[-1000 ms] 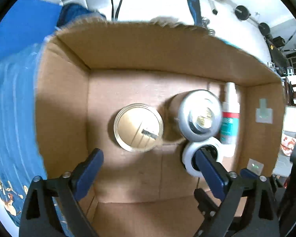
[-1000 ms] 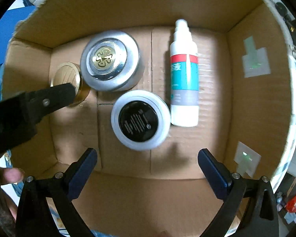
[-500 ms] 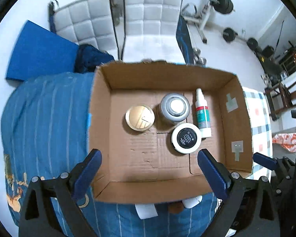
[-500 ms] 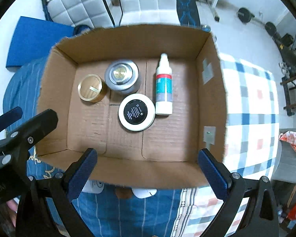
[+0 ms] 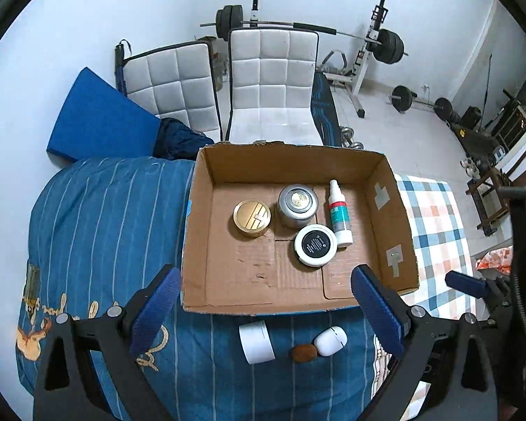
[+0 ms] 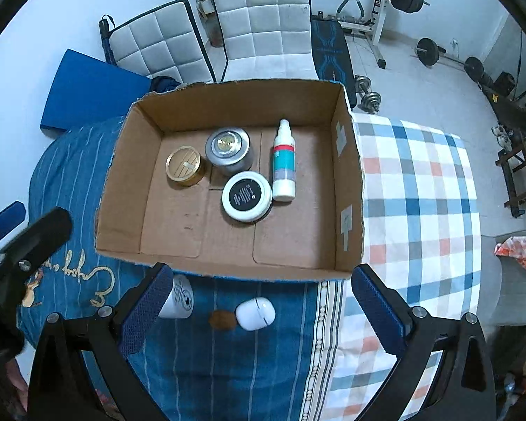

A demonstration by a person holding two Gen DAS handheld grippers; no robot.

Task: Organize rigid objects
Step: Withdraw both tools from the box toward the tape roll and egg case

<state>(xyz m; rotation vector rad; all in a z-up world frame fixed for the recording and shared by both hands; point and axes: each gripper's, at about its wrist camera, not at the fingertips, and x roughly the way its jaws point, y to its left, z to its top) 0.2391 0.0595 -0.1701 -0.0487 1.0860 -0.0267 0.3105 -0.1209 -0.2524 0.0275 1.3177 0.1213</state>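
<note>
An open cardboard box [image 5: 200, 231] [image 6: 122, 182] sits on a bed. Inside it are a gold round tin [image 5: 251, 219] [image 6: 184, 165], a silver tin [image 5: 297, 205] [image 6: 228, 151], a white jar with a black lid [image 5: 315, 245] [image 6: 247, 195] and a white spray bottle [image 5: 338, 212] [image 6: 284, 163] lying flat. In front of the box lie a white cylinder [image 5: 256, 342] [image 6: 179, 298], a small brown object [image 5: 303, 352] [image 6: 222, 320] and a white oval case [image 5: 330, 341] [image 6: 255, 313]. My left gripper [image 5: 264, 310] and right gripper [image 6: 259, 312] are open, empty, high above these.
The bed has a blue striped cover [image 5: 98, 231] and a checked blanket [image 6: 420, 189] to the right. Two white chairs [image 5: 270, 84] and weight equipment [image 5: 382, 45] stand behind. A blue mat [image 5: 98, 119] lies at the left.
Both grippers have pulled up and back out of the box, from close above the tins to high over the bed. The loose items in front of the box have come into view.
</note>
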